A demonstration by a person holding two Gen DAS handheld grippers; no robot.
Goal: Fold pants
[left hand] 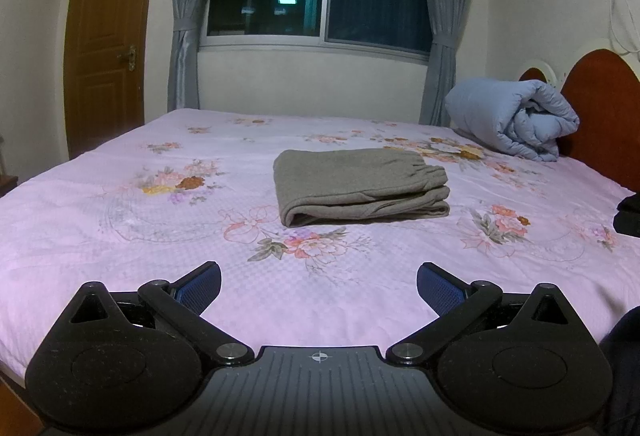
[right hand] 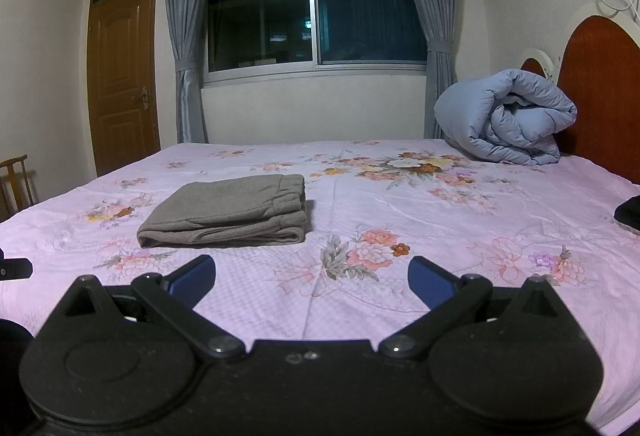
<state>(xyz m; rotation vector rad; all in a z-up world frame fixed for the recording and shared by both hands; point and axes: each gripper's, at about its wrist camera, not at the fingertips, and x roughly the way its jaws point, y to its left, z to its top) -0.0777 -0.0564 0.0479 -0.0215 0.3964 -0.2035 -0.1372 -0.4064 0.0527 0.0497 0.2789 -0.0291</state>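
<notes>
The grey-brown pants (left hand: 360, 186) lie folded in a compact stack on the pink floral bed sheet (left hand: 120, 228), waistband to the right. In the right wrist view the pants (right hand: 228, 210) sit left of centre. My left gripper (left hand: 319, 286) is open and empty, held above the near part of the bed, well short of the pants. My right gripper (right hand: 312, 280) is open and empty too, above the sheet (right hand: 440, 296), with the pants ahead and to its left.
A rolled blue quilt (left hand: 516, 116) lies at the far right by the red headboard (left hand: 600, 108). A dark item (left hand: 628, 214) sits at the bed's right edge. A window with grey curtains and a wooden door (left hand: 108, 44) are behind. A wooden chair (right hand: 16, 180) stands at left.
</notes>
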